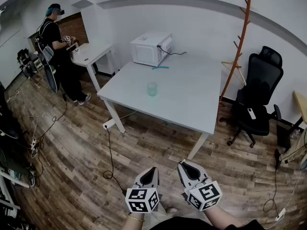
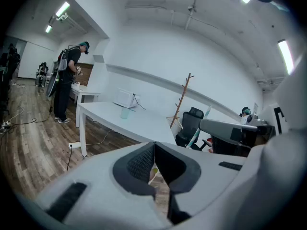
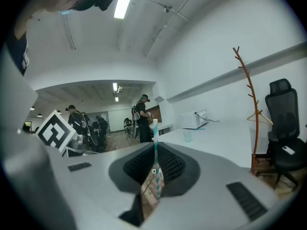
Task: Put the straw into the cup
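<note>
A translucent pale green cup (image 1: 152, 88) stands upright near the middle of the white table (image 1: 192, 104); it also shows far off as the cup (image 2: 124, 113) and the cup (image 3: 187, 135). My right gripper (image 1: 182, 164) is shut on a teal-and-white striped straw (image 3: 154, 150) that sticks up between its pads. In the left gripper view the straw (image 2: 197, 130) pokes out beside that gripper. My left gripper (image 2: 154, 145) is shut with nothing in it. Both grippers hang low over the wooden floor, well short of the table.
A white microwave (image 1: 151, 48) sits at the table's far side with a teal stick-like item (image 1: 160, 67) beside it. A black office chair (image 1: 256, 99) and a wooden coat stand (image 1: 240, 37) are to the right. A person (image 1: 60, 47) stands at a second desk, far left. Cables trail on the floor (image 1: 109, 157).
</note>
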Available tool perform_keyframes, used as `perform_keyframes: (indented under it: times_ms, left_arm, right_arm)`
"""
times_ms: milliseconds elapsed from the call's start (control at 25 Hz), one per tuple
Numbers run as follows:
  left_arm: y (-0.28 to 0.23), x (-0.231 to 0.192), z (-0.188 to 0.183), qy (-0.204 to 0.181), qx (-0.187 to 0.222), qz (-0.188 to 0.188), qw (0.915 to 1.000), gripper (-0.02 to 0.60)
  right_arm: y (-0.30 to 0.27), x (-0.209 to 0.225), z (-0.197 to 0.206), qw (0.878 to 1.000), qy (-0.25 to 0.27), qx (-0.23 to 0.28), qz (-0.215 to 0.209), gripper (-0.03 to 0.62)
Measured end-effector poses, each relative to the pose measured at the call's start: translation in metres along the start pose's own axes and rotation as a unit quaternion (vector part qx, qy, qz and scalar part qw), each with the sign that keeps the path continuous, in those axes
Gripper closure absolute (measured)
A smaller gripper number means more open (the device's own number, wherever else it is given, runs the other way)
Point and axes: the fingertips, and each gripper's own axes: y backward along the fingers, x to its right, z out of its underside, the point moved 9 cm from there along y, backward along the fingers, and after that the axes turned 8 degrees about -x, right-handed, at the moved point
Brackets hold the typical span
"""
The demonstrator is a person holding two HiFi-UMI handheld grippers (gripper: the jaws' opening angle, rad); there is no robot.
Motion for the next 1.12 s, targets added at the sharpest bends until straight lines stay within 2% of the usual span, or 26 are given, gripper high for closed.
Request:
perform_keyframes:
  times_ms: [200,480,1120]
  left_arm:
    - [0.034,0.031,0.016,-0.014,0.007,0.005,0.9999,0.561]
    - [0.061,0.051,0.027,-0.027,0.011,0.003,0.9996,0.561]
    - [0.074,0.069,0.037,-0.026,0.020,-0.006,0.9994,0.561]
  right_arm:
    - [0.044,-0.019,0.007,1.000,-0.002,0.014,-0.001,0.553]
    - [0.069,-0.033,0.011,0.999,-0.013,0.027,-0.012,0.553]
    - [0.093,-0.033,0.013,0.999,-0.024,0.040,-0.027,0.553]
